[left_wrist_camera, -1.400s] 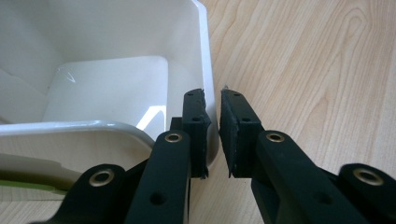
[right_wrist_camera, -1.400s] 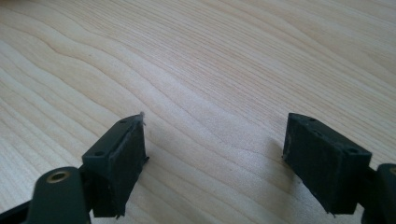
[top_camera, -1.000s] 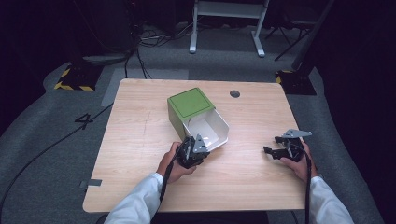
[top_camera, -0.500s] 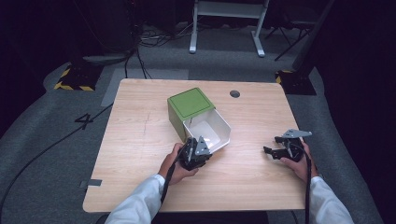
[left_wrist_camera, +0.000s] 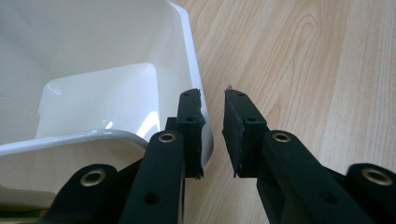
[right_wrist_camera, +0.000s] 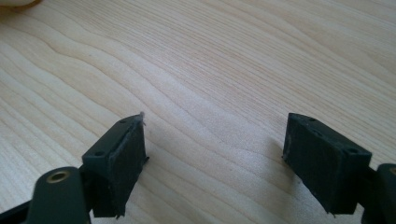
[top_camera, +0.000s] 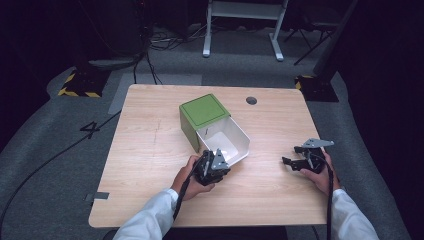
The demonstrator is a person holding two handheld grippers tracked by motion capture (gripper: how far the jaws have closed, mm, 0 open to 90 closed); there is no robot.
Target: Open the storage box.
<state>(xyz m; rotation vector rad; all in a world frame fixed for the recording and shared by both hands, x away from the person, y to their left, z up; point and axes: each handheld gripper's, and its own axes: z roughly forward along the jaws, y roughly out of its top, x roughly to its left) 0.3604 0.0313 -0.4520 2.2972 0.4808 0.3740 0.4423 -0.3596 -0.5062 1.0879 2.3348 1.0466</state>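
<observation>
Drawer-handling step, I judge: left tongs (top_camera: pixel 221 160) nearly closed on nothing, white drawer (top_camera: pixel 235 136) touching their tips, pulled out of green box (top_camera: pixel 202 112) beyond; right tongs (top_camera: pixel 291 162) open over bare bench (top_camera: pixel 150 150), well apart; next needs a rim grip.

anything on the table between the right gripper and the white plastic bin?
Nothing: in the high view only bare wooden table lies between the right gripper and the white plastic bin.
</observation>
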